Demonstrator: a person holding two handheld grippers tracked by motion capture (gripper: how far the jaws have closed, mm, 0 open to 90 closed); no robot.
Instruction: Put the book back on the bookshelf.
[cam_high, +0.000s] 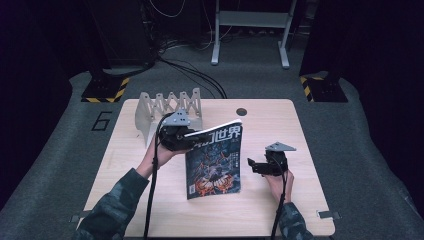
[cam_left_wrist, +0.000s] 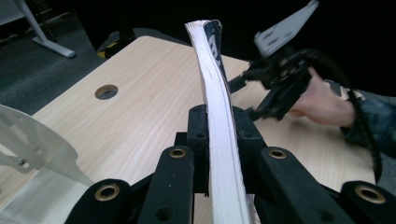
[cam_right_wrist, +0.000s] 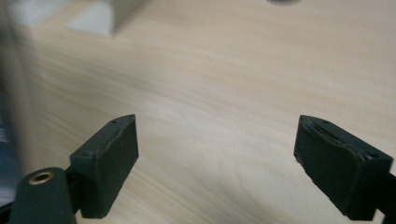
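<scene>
A magazine (cam_high: 215, 162) with a dark illustrated cover stands tilted on its lower edge at the middle of the wooden table (cam_high: 280, 210). My left gripper (cam_high: 191, 140) is shut on its upper left corner. In the left gripper view the white page edges (cam_left_wrist: 218, 107) run straight up between the two black jaws of my left gripper (cam_left_wrist: 219, 122), which press on both sides. My right gripper (cam_high: 253, 166) is just right of the magazine, low over the table, and apart from it. Its jaws (cam_right_wrist: 226, 161) stand wide open over bare wood with nothing between them.
A white zigzag rack (cam_high: 167, 107) stands at the back left of the table, behind my left hand, and its base (cam_right_wrist: 95, 16) lies ahead of the right gripper. A round hole (cam_high: 242, 111) sits near the far edge. Grey floor, cables and stands lie beyond.
</scene>
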